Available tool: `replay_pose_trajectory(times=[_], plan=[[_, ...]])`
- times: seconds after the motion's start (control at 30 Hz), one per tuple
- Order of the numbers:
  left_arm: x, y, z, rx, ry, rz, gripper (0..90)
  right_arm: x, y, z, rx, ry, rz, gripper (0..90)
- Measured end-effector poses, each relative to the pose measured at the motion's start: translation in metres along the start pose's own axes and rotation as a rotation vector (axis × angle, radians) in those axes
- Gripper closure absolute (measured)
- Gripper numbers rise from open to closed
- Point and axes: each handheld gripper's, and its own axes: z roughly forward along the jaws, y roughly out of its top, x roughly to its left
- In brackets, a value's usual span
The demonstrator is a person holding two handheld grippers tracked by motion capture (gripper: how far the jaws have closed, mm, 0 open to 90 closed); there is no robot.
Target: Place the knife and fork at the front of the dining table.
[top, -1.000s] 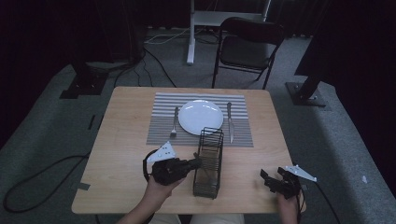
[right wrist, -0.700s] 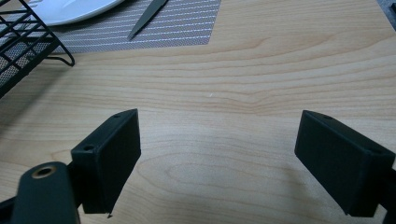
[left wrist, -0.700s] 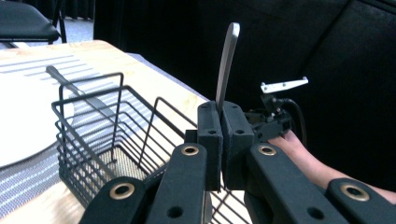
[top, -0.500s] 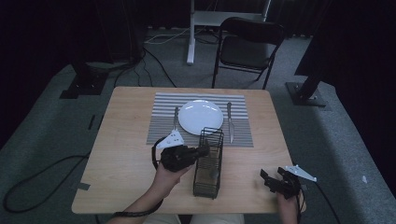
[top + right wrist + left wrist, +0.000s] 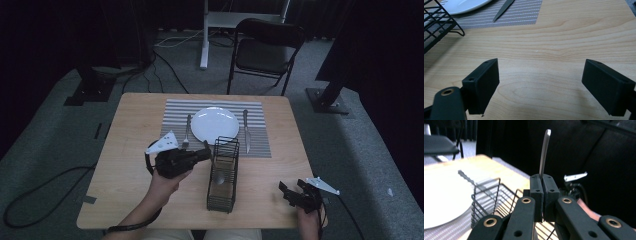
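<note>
I see the table [image 5: 130,165], light wood, carrying everything in reach. On its far half lies a striped placemat [image 5: 172,114], and on that a white plate [image 5: 215,125] with a fork [image 5: 187,131] to its left and a knife [image 5: 246,131] to its right, both flat on the mat. Nearer me stands a black wire basket [image 5: 223,175], long and narrow, its far end touching the edge of the mat just in front of the plate.

My left hand-held gripper [image 5: 206,151] hangs above the table just beside the basket's left wall, near its far end. In the left gripper view its jaws are pressed together on the handle of a spoon [image 5: 544,152], which rises upright from between the pads. In the high view the spoon's bowl [image 5: 220,178] shows inside the basket, low among the wires; I cannot tell whether it rests on the bottom.

My right hand-held gripper [image 5: 294,191] sits at the near right corner of the table, well apart from the basket. Its jaws stand wide open with nothing between them; in the right gripper view I look down between the two pads [image 5: 484,82] at bare wood, with the basket's corner, the mat and the knife's tip farther off.
</note>
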Motion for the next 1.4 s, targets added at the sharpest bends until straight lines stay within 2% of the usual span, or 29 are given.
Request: replay_pose_trajectory(times=[0.1,0.23,0.33,0.4,0.53,0.77,0.97,1.13,1.2,1.27,1.33,1.4], plan=[[0.003,0.011,-0.014,-0.015,0.018,0.022,88.2,0.000,0.000,0.000,0.000,-0.001,-0.003,13.8],[0.014,0.020,-0.029,0.000,0.026,0.034,88.2,0.000,0.000,0.000,0.001,-0.001,0.000,13.8],[0.023,0.022,-0.038,-0.003,0.029,0.027,88.2,0.000,0.000,0.000,0.004,-0.001,-0.001,13.8],[0.029,0.022,-0.044,-0.011,0.033,0.009,88.2,0.000,0.000,0.001,0.006,-0.002,-0.001,13.8],[0.041,0.018,-0.055,-0.024,0.030,0.009,88.2,0.000,0.000,0.000,0.002,-0.003,0.002,13.8],[0.067,0.012,-0.074,-0.020,0.084,0.020,88.2,0.000,0.000,0.001,0.007,-0.004,-0.003,13.8],[0.103,-0.002,-0.080,-0.009,0.102,0.002,88.2,0.001,0.000,0.001,0.014,-0.008,-0.006,13.8],[0.135,-0.020,-0.079,0.003,0.133,-0.049,88.1,0.000,0.000,0.001,0.015,-0.006,-0.002,13.8],[0.146,-0.027,-0.079,0.005,0.146,-0.054,88.1,0.001,0.000,0.001,0.014,-0.006,-0.002,13.8],[0.155,-0.033,-0.078,0.023,0.187,-0.057,88.1,0.000,0.001,0.002,0.015,-0.005,-0.003,13.8],[0.163,-0.039,-0.077,0.039,0.211,-0.048,88.1,0.000,0.001,0.002,0.016,-0.005,-0.002,13.8],[0.172,-0.043,-0.075,0.056,0.231,-0.055,88.1,0.001,0.001,0.001,0.015,-0.006,-0.004,13.8]])
